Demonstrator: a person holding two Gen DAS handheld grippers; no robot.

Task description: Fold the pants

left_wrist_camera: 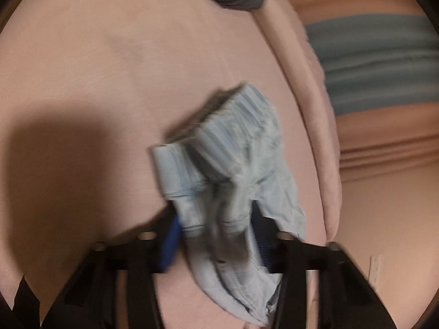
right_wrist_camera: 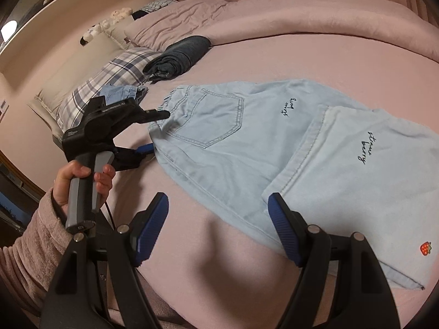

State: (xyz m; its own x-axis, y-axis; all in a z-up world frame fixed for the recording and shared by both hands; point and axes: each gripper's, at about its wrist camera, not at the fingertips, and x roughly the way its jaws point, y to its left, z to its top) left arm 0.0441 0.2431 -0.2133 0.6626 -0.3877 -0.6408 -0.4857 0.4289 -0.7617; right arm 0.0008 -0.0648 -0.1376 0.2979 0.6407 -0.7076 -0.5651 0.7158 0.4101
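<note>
Pants: pale blue denim pants (right_wrist_camera: 219, 137) lie flat on the pink bed (right_wrist_camera: 247, 54), waistband toward the pillows and legs running toward the lower right.
Fold: one leg end is turned back over the other, so a second layer lies across the right part of the garment.
Details: a stitched back pocket (right_wrist_camera: 216, 118) faces up; dark script reading "straw berry" shows twice, once on each layer, and a small red strawberry patch (right_wrist_camera: 425, 247) sits near the lower hem.
Waistband: gathered elastic, bunched where it is held; in the left wrist view it is blurred, a crumpled wad of light denim (left_wrist_camera: 233, 170) between the fingers.
Left tool: the left tool (right_wrist_camera: 157, 131) is closed on the waistband corner, its blue pads pressing the cloth from both sides; a hand (right_wrist_camera: 82, 181) in a pink sleeve grips its handle.
Right tool: the right tool (right_wrist_camera: 219, 224) has its jaws wide apart, holding nothing, poised over the near edge of the pants, its right finger above the folded leg.
Nearby: a folded dark grey garment (right_wrist_camera: 178, 57) and a plaid pillow (right_wrist_camera: 109, 82) lie beyond the waistband, apart from the pants.
</note>
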